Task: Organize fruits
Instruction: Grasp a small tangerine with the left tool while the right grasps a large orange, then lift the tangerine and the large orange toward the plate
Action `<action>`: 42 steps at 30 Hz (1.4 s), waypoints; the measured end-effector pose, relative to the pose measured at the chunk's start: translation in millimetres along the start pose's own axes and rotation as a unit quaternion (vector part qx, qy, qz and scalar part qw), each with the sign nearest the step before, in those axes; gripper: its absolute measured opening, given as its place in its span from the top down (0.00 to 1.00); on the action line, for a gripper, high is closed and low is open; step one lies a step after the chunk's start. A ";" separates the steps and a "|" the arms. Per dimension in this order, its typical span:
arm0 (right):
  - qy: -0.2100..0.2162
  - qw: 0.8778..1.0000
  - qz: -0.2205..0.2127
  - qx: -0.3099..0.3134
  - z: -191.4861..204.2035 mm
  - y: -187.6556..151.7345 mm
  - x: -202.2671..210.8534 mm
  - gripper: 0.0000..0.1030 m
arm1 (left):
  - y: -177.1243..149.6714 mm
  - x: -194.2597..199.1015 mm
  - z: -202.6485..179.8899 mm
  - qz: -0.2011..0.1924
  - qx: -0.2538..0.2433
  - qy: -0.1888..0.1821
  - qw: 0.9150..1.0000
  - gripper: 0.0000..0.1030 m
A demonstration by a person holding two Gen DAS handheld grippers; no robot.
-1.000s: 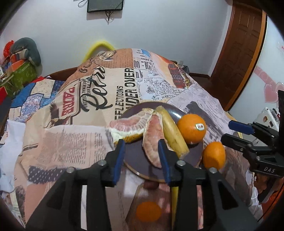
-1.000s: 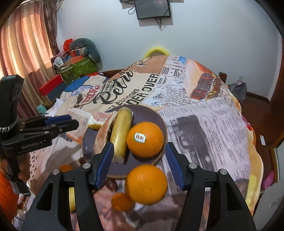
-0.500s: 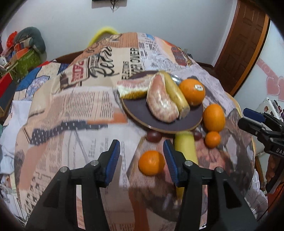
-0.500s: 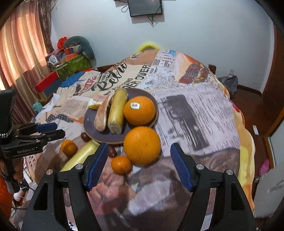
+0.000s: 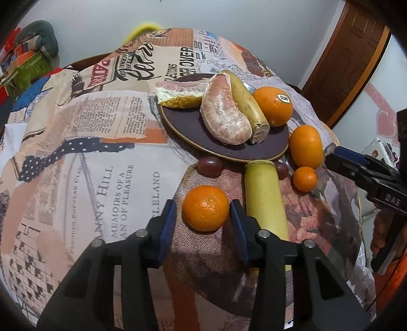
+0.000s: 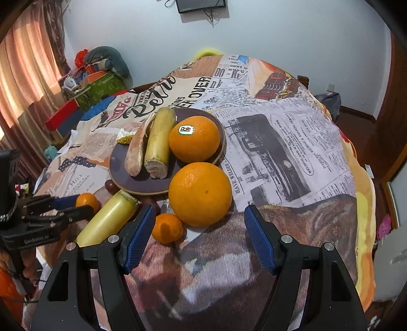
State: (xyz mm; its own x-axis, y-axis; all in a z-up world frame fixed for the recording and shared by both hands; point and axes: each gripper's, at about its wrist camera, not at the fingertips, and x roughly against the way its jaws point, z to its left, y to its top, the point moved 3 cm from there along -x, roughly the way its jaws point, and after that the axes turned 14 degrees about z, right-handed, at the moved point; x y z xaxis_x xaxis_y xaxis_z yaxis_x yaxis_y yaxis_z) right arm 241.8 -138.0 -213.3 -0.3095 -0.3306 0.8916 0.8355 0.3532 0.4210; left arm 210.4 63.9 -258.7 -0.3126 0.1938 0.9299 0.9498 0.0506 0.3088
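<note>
- Orange, small and round, the mandarin [image 5: 206,208] lies on the newsprint-patterned cloth [image 5: 84,157] near the table's near edge, between the blue pads of the left gripper [image 5: 202,211].
- Left gripper jaws have just been closing in around that mandarin; a thin gap shows on each side, so the pads flank it without pressing, and the fruit rests on the cloth.
- Just beside the mandarin, on its right in the left wrist view, lies a pale yellow-green stalk piece [image 5: 264,196], its far end touching the rim of the dark brown plate [image 5: 193,124].
- On the plate: two peeled pomelo segments [image 5: 223,112], a second stalk piece [image 5: 248,101] and a stickered orange [image 5: 273,105].
- Two dark grapes [image 5: 209,165] sit against the plate's near rim.
- Right gripper [image 6: 198,230] hangs released, jaws wide, behind the large orange [image 6: 200,194], which rests on the cloth against the plate's near right rim; the pads are clear of it.
- Its left pad stands just beside a second small mandarin [image 6: 168,228], which touches the large orange.
- Behind the table: a white wall, a wooden door [image 5: 340,58], a wall-mounted screen [image 6: 201,5] and a pink curtain [image 6: 28,66].
</note>
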 end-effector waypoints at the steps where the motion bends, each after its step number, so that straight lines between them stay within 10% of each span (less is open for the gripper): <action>1: 0.002 1.000 0.003 -0.003 -1.2 2.3 -3.6 0.33 | 0.4 -0.7 -0.8 0.000 -0.001 -0.003 1.000 0.64; 25: 0.033 0.999 0.030 -0.015 -5.6 16.9 -27.6 0.40 | 21.1 25.4 4.1 -0.047 0.004 0.023 0.999 0.65; 42: 0.027 0.998 -0.051 0.006 2.1 61.7 16.0 0.40 | 80.0 45.1 3.4 -0.105 -0.007 0.034 0.994 0.65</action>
State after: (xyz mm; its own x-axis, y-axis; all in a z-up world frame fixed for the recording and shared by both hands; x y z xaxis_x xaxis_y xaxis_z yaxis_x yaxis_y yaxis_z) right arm 287.4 -119.7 -172.7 -0.3680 -0.4124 0.8333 0.7945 0.3261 0.5123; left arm 272.4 79.9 -192.7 -0.5041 0.1134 0.8562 0.8637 0.0700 0.4992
